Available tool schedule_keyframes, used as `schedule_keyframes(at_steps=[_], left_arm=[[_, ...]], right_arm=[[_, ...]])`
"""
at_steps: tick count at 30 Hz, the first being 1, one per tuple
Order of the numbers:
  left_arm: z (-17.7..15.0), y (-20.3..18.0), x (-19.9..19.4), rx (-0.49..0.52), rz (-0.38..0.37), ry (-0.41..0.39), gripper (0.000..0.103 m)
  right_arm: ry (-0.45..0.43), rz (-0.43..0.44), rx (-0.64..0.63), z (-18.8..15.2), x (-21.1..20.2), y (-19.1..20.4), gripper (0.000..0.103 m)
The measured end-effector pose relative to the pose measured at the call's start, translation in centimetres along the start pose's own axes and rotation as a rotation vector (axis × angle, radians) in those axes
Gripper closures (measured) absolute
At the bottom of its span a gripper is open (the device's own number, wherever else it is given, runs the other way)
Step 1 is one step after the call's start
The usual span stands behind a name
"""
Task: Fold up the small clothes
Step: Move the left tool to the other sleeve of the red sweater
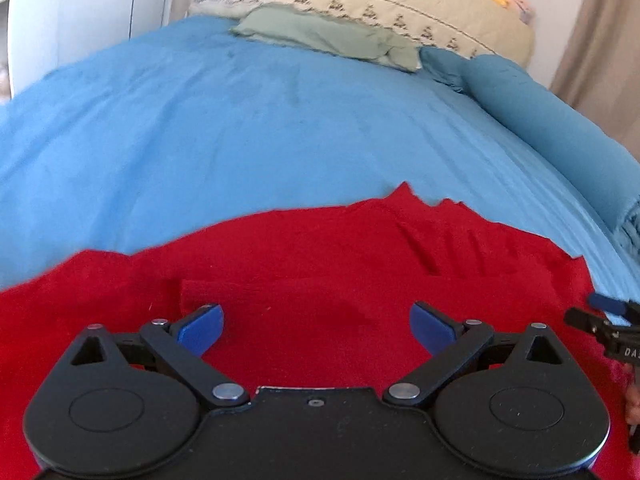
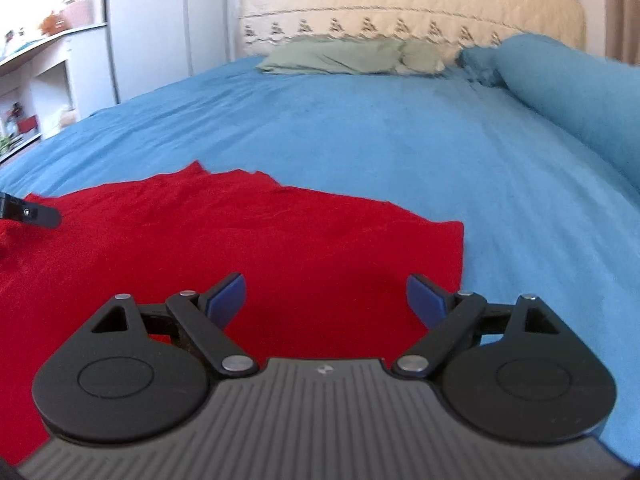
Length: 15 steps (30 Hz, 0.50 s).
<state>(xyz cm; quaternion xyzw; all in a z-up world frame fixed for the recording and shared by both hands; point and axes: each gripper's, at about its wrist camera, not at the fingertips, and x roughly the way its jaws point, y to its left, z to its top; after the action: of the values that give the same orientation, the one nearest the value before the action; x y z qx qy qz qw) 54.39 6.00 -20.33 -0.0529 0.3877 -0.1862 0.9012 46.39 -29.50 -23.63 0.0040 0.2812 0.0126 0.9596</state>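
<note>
Both cameras sit low and close over the red cloth (image 1: 280, 264), facing the headboard (image 2: 400, 0) across the bed (image 1: 200, 128). Both see these.

White letters "DA", cut off at the edge, on the right tongs (image 1: 600, 308)

Blue bedsheet (image 2: 360, 128) open from 10 to 1 o'clock past the red garment (image 2: 240, 248). Obstacles: green pillow (image 2: 344, 56) at 12 by the headboard (image 2: 400, 4), blue bolster (image 2: 580, 96) along 2 o'clock, cabinet (image 2: 152, 32) at 10.
</note>
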Motion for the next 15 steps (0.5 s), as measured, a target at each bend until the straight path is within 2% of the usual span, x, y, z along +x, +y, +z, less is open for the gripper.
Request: schedule_keyframes(at_steps=[6, 10, 12, 15], left_arm=[[-0.3, -0.2, 0.4, 0.031, 0.01, -0.016, 0.0], [-0.1, -0.6, 0.1, 0.057, 0.023, 0.011, 0.0], [0.4, -0.4, -1.3, 0.017, 0.014, 0.004, 0.0], [1.4, -0.3, -5.2, -0.035, 0.026, -0.058, 0.0]], right_arm=[[0.022, 0.015, 0.054, -0.9, 1.6, -1.1, 0.0], [0.042, 0.014, 0.019, -0.8, 1.9, -0.7, 0.0], [0.051, 0.004, 0.012, -0.6, 1.7, -0.5, 0.0], [0.054, 0.029, 0.051, 0.5, 0.1, 0.0, 0.0]])
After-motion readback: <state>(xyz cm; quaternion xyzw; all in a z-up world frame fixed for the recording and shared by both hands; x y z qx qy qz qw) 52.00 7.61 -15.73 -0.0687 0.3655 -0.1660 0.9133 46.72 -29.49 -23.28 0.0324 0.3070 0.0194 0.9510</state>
